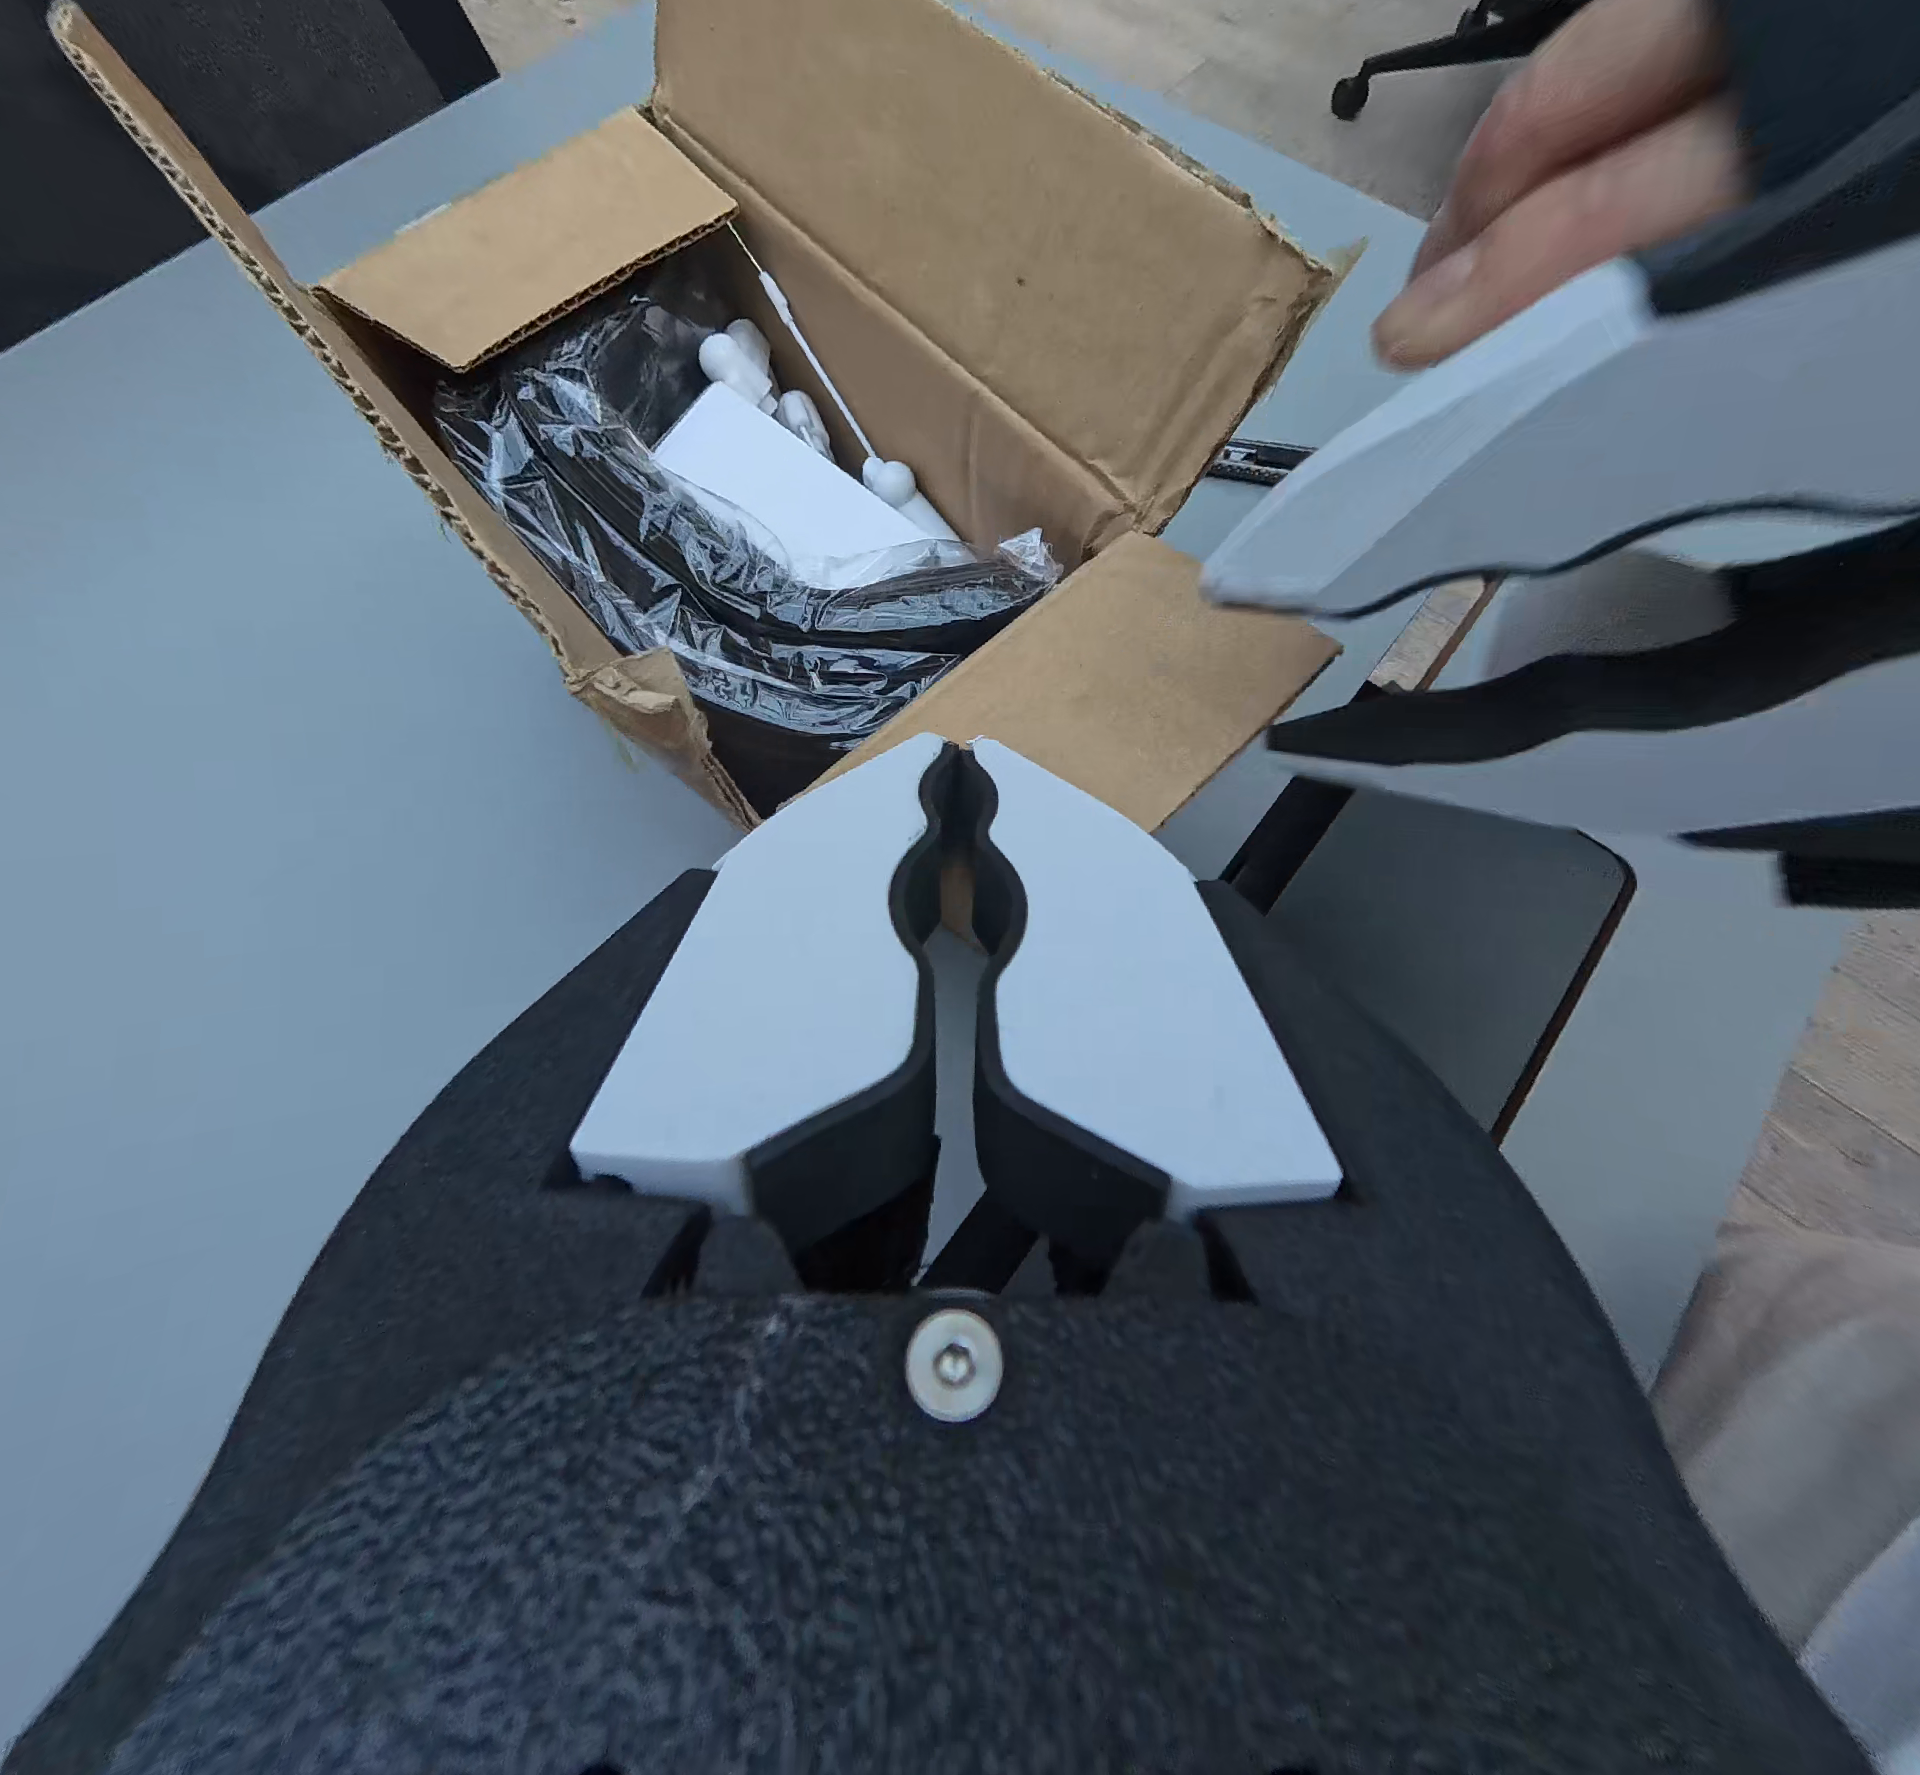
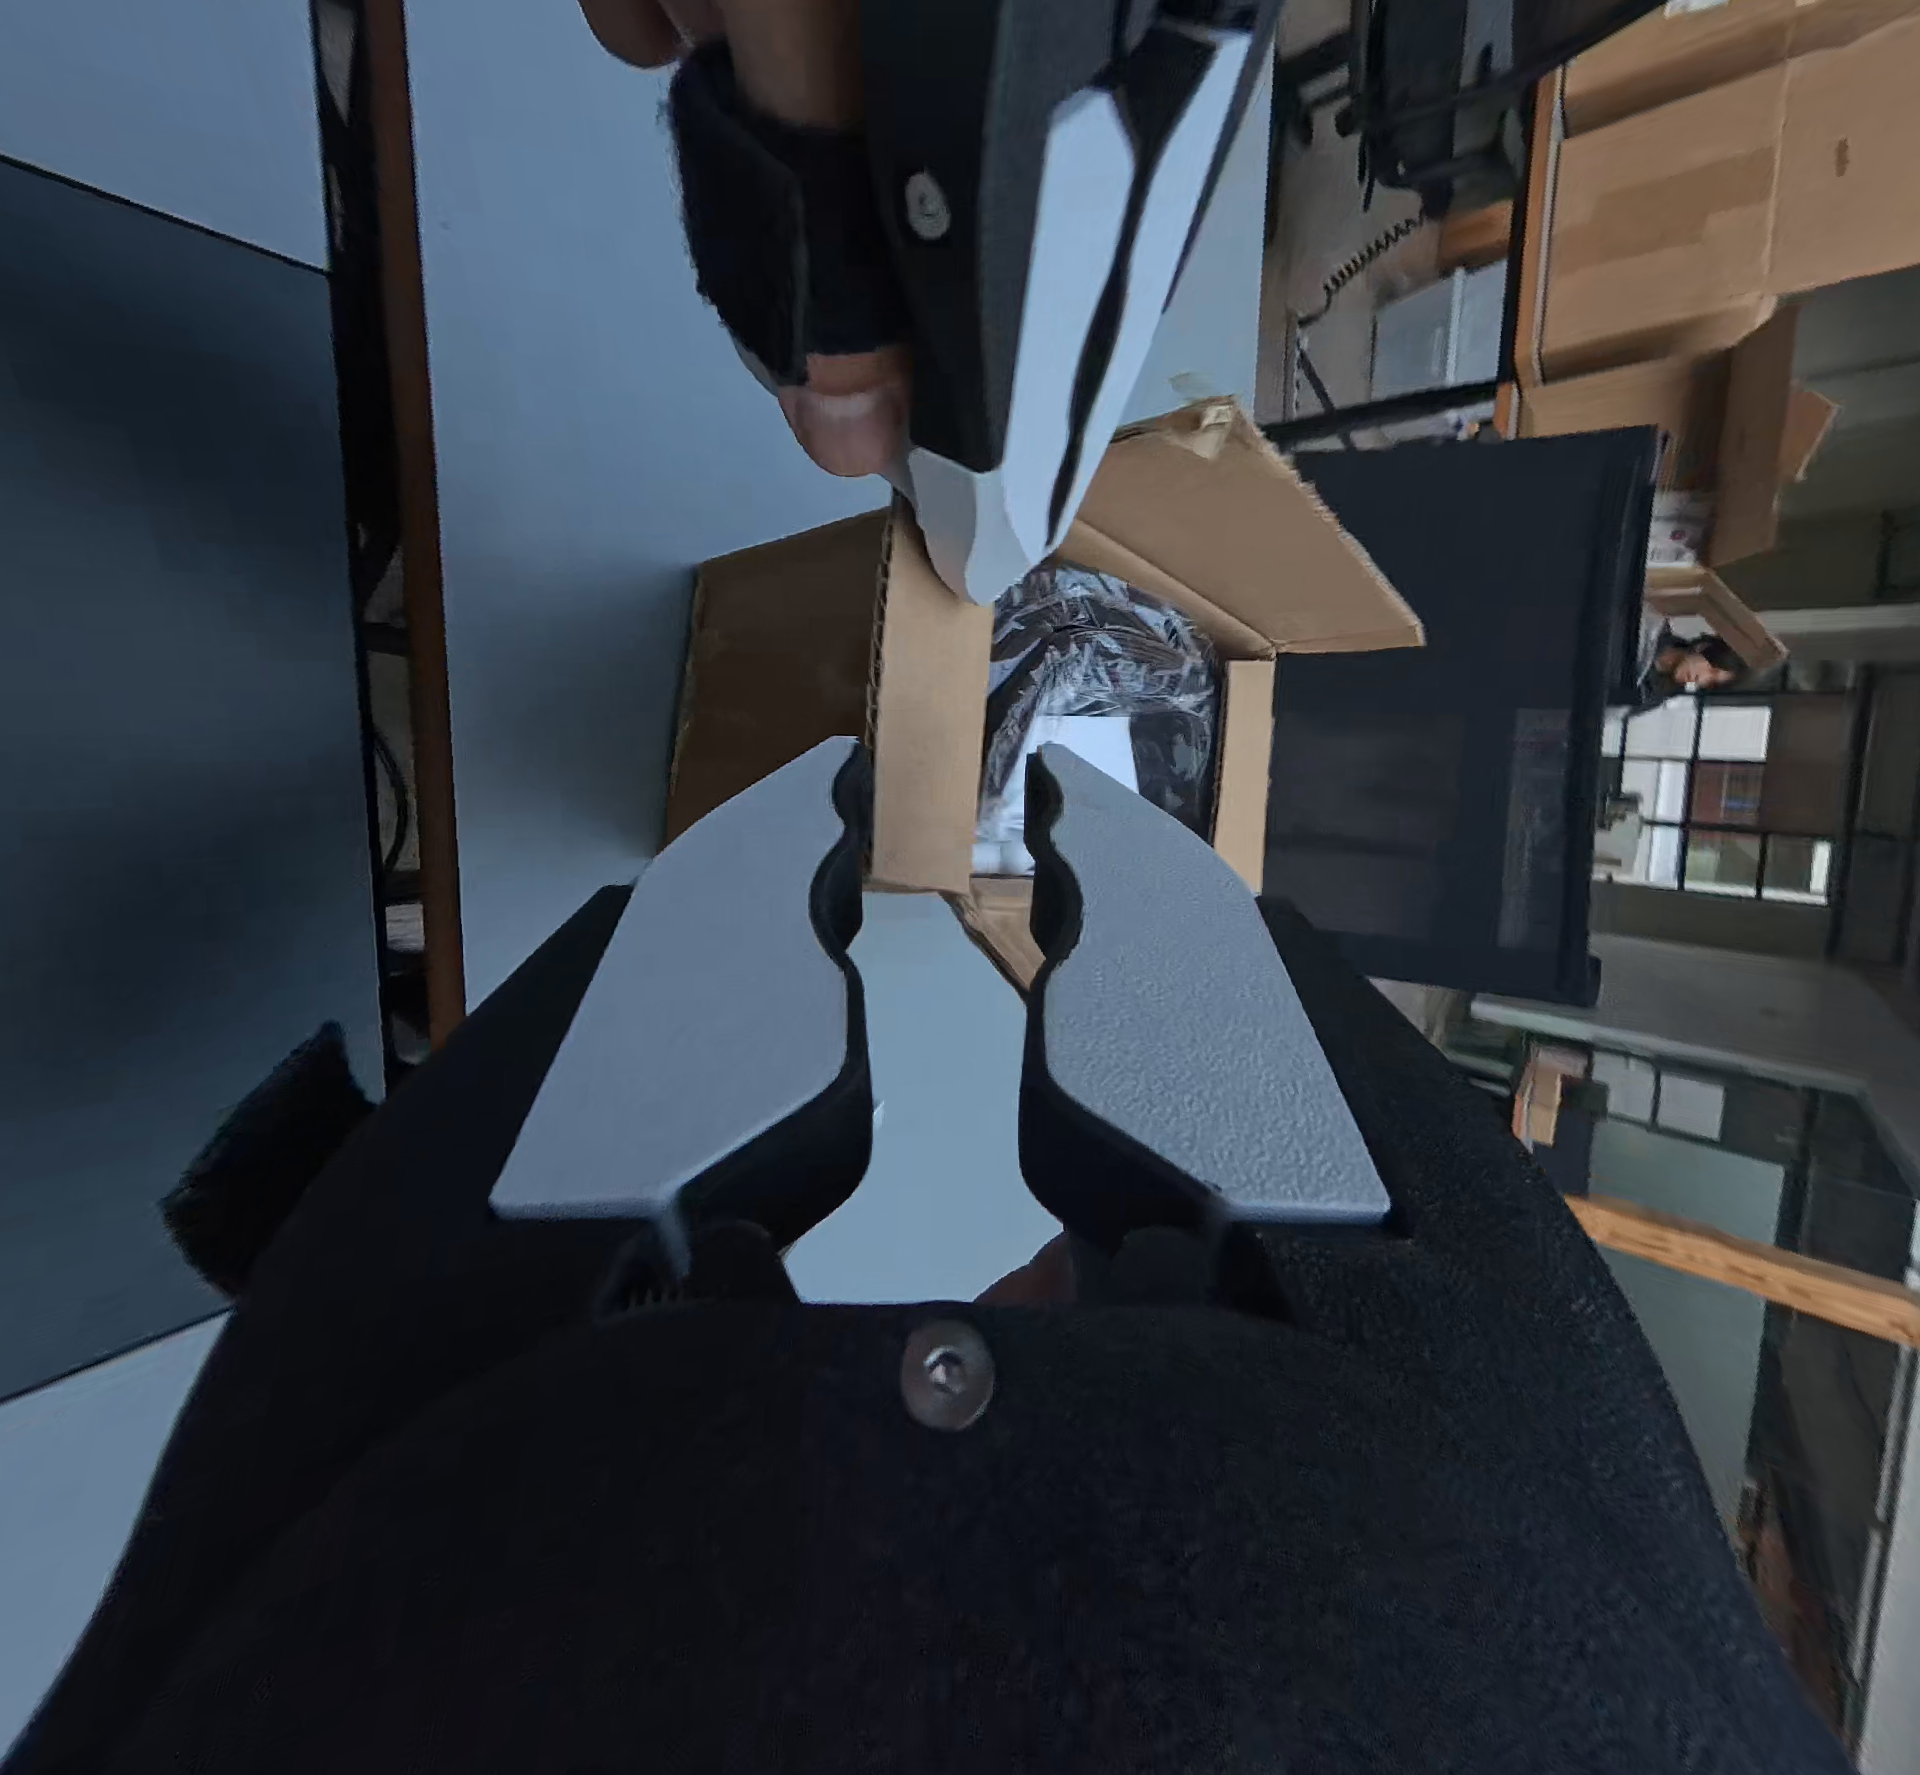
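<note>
Two grippers at an open box (image 1: 966,271) on the tabletop (image 1: 208,686).
Left gripper (image 1: 958,751): jaws closed, empty, just before a flap. Right gripper (image 2: 945,754): jaws parted, empty.

Left wrist view looks steeply down into the open cardboard box (image 1: 935,291) from close; right wrist view, rolled sideways, faces the same box (image 2: 925,738) nearby.

Light is soft, cool and even, with only faint shadows on the grey table (image 1: 208,686). The plastic wrap (image 1: 665,520) in the box glints. The right gripper (image 1: 1247,655) and hand (image 1: 1558,156) are motion-blurred. Strong fisheye bends the edges; the right wrist view is dimmer, rolled sideways, windows (image 2: 1714,811) bright.
</note>
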### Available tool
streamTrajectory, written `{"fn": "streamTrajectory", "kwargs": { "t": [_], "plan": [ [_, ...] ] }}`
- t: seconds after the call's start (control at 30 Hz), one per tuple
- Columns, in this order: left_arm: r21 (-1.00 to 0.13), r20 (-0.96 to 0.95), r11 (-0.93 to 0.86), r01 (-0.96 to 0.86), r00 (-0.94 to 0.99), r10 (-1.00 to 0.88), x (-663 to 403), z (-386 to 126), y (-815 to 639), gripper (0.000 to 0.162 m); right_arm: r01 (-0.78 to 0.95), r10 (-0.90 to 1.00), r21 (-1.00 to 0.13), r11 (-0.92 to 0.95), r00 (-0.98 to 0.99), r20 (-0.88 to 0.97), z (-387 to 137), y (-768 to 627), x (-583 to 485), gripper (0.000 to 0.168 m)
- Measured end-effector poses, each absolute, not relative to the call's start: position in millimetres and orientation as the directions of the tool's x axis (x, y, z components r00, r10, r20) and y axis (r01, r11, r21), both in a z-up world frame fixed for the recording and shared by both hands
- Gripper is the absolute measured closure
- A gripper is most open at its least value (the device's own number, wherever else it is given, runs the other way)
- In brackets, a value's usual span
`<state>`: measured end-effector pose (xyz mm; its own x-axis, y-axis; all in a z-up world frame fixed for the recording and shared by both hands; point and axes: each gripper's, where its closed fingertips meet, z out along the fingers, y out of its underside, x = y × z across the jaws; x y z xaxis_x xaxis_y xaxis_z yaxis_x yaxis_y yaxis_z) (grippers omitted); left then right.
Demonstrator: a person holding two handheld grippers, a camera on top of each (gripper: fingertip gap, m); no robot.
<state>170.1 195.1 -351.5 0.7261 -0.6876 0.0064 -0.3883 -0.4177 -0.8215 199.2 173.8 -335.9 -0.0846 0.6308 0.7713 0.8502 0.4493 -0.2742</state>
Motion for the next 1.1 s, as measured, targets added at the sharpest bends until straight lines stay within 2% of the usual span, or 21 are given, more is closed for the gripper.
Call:
{"fn": "streamTrajectory", "kwargs": {
  "t": [0.1, 0.17, 0.23, 0.3, 0.37, 0.43, 0.5, 0.57, 0.67, 0.77, 0.87, 0.97, 1.1],
  "plan": [
    [-0.815, -0.014, -0.419, -0.400, 0.737, -0.676, 165.8, -353.7, 194.6, 0.162, 0.811, 0.608, -0.314, 0.493, -0.064, 0.791, -281.8, 188.6, 212.1, 0.143],
    [-0.805, -0.007, -0.438, -0.399, 0.745, -0.667, 165.2, -353.4, 194.9, 0.162, 0.833, 0.674, -0.390, 0.393, 0.027, 0.738, -252.8, 234.6, 217.5, 0.126],
    [-0.795, -0.005, -0.452, -0.405, 0.749, -0.662, 167.1, -352.5, 195.6, 0.162, 0.861, 0.810, -0.457, 0.221, 0.100, 0.578, -254.7, 284.5, 215.7, 0.104],
    [-0.784, -0.019, -0.458, -0.419, 0.753, -0.658, 168.7, -354.1, 195.8, 0.162, 0.916, 0.876, -0.368, 0.156, 0.044, 0.480, -279.6, 325.6, 214.4, 0.093],
    [-0.778, -0.030, -0.462, -0.425, 0.760, -0.649, 168.7, -355.7, 195.4, 0.162, 0.957, 0.893, -0.205, 0.206, -0.099, 0.438, -312.5, 351.9, 216.7, 0.086],
    [-0.777, -0.037, -0.465, -0.424, 0.768, -0.639, 168.6, -356.3, 195.0, 0.162, 0.958, 0.893, -0.102, 0.268, -0.208, 0.398, -338.3, 363.9, 215.0, 0.084],
    [-0.775, -0.043, -0.464, -0.429, 0.768, -0.639, 170.6, -356.7, 195.1, 0.162, 0.945, 0.877, -0.040, 0.324, -0.284, 0.389, -351.6, 371.3, 209.6, 0.094],
    [-0.772, -0.053, -0.462, -0.437, 0.768, -0.638, 172.0, -356.5, 195.5, 0.162, 0.927, 0.860, 0.005, 0.374, -0.349, 0.371, -356.7, 376.1, 205.5, 0.113],
    [-0.772, -0.059, -0.460, -0.440, 0.769, -0.637, 173.5, -356.6, 195.9, 0.162, 0.907, 0.878, 0.070, 0.416, -0.420, 0.229, -363.7, 370.8, 211.2, 0.128],
    [-0.759, -0.081, -0.459, -0.461, 0.767, -0.637, 169.2, -357.6, 196.3, 0.162, 0.902, 0.899, -0.005, 0.433, -0.431, 0.074, -352.6, 363.6, 208.8, 0.146],
    [-0.759, -0.048, -0.480, -0.440, 0.774, -0.632, 166.0, -358.1, 196.6, 0.162, 0.953, 0.948, -0.135, 0.271, -0.289, -0.136, -335.4, 366.2, 207.3, 0.157],
    [-0.744, -0.062, -0.488, -0.456, 0.774, -0.630, 164.9, -358.6, 197.5, 0.162, 0.966, 0.931, -0.259, 0.012, -0.105, -0.349, -318.0, 383.0, 203.5, 0.164],
    [-0.739, -0.075, -0.489, -0.464, 0.777, -0.625, 168.2, -358.4, 198.0, 0.162, 0.891, 0.868, -0.342, -0.299, 0.105, -0.485, -324.6, 425.4, 206.2, 0.168]
  ]
}}
